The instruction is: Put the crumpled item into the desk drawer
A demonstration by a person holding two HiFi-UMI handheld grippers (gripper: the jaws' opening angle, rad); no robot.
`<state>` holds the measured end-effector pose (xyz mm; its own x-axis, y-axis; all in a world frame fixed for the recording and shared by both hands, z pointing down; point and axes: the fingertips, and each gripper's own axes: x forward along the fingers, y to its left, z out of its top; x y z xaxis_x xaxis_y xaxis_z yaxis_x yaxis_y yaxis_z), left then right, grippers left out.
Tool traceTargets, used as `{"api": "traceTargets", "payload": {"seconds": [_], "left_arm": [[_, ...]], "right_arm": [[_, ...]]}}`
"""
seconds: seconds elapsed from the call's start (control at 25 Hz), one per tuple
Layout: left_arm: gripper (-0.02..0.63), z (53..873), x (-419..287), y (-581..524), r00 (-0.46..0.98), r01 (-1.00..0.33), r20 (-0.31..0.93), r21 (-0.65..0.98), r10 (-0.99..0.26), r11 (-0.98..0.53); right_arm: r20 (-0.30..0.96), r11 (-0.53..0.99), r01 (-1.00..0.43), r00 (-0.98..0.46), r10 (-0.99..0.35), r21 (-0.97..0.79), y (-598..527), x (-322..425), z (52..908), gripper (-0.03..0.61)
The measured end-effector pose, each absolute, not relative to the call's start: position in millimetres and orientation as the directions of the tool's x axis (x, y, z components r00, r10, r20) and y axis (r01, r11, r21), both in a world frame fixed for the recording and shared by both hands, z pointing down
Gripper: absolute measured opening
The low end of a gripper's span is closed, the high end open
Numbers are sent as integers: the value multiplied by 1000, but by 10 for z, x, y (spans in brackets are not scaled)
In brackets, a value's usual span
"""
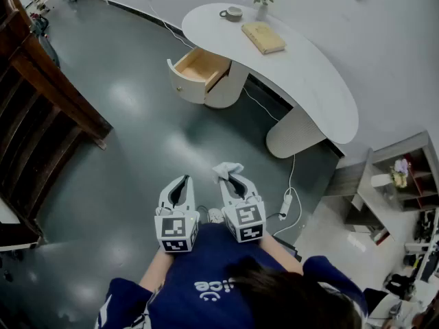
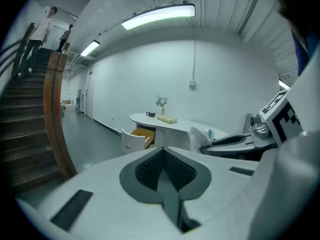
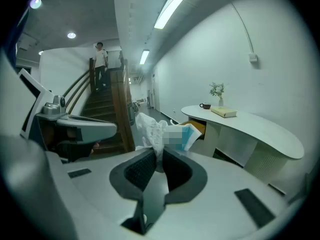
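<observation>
Only one crumpled item [image 3: 149, 129], perhaps paper, in right tool [image 3: 158, 157].

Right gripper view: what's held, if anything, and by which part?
The right gripper is shut on the crumpled white paper, pinching its lower edge; the rest sticks out past the jaws. The left gripper holds nothing.

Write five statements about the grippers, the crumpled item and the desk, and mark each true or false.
1. The right gripper is clamped on the crumpled item. True.
2. The desk drawer is shut. False: it stands pulled open.
3. The left gripper holds the book. False: its jaws are together on nothing; the book lies on the desk.
4. A cup stands on the desk. True.
5. The crumpled item lies in the drawer. False: it is in the right gripper, apart from the desk.
</observation>
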<state>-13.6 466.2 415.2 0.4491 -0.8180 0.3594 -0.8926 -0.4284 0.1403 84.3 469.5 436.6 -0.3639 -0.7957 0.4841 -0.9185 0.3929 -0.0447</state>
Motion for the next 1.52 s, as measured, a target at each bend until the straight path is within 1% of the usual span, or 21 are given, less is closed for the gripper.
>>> {"api": "traceTargets", "payload": {"seconds": [0.32, 0.72, 1.0, 1.24, 1.52], "left_arm": [[3, 4150, -243, 4521, 462, -886, 356, 140, -813, -442], [3, 4214, -594, 4290, 491, -868, 349, 123, -798, -481], [3, 4273, -757, 4182, 508, -857, 369, 120, -778, -502], [4, 4312, -853, 3980, 494, -864, 380, 112, -782, -491], [3, 4364, -961, 3586, 438, -895, 395, 107, -808, -433]], "right_arm": [[472, 370, -926, -358, -806, -71, 4543, 743, 4344, 57], [427, 333, -941, -324, -844, -55, 4324, 360, 4321, 58], [437, 316, -946, -316, -842, -74, 4208, 183, 4384, 58], [452, 302, -948, -316, -834, -103, 4010, 194, 4492, 58], [450, 332, -938, -341, -825, -103, 3506, 223, 4542, 58]]}}
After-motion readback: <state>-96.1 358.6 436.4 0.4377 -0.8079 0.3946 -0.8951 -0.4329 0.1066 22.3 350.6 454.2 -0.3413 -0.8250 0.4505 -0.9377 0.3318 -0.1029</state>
